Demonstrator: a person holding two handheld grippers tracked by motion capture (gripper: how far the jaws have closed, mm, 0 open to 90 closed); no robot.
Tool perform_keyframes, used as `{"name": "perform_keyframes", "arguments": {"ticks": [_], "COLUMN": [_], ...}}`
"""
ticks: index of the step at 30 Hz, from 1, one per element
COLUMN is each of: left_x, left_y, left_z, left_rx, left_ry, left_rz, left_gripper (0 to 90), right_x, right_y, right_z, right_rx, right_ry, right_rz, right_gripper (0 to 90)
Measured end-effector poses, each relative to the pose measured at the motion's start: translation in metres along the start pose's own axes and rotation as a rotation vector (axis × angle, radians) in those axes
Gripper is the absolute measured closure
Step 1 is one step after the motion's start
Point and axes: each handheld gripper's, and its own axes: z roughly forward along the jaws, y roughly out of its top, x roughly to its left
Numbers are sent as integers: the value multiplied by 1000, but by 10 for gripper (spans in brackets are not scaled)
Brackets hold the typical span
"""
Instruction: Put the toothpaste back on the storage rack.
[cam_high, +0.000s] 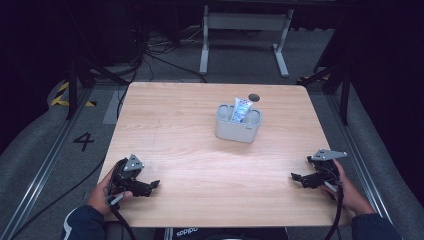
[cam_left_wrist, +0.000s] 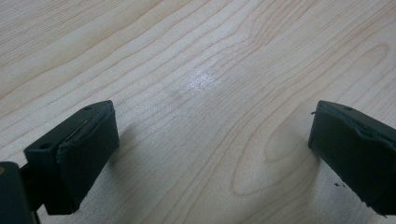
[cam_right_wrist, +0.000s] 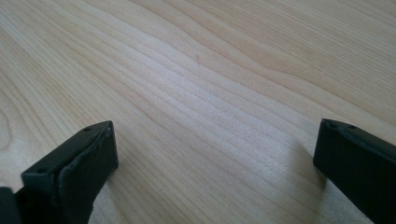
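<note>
Dark room, grey floor, cables and a metal frame behind; high view: light wood counter (cam_high: 190, 145) with a grey caddy (cam_high: 238, 124) set right of centre toward the far edge, a white-blue tube (cam_high: 241, 110) standing upright in one of its compartments, top poking above the rim; my left gripper (cam_high: 150, 186) rests near the front-left corner, my right gripper (cam_high: 297, 178) near the front-right, both well apart from the caddy. Tube looks light, soft-walled, probably slick plastic; I'd pinch the exposed upper part gently, squeezing the flat faces. Left gripper view: bare wood grain, my jaws spread wide, nothing between. Right gripper view: same bare grain; jaws spread, empty.
</note>
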Motion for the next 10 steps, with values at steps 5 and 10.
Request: {"name": "perform_keyframes", "arguments": {"ticks": [5,10], "left_x": [0,0], "left_y": [0,0], "left_z": [1,1], "left_rx": [-2,0], "left_ry": [2,4], "left_rz": [-3,-2], "left_gripper": [4,2], "right_x": [0,0], "right_y": [0,0], "right_z": [0,0], "right_rx": [0,0], "right_ry": [0,0], "right_rz": [0,0], "right_gripper": [0,0]}}
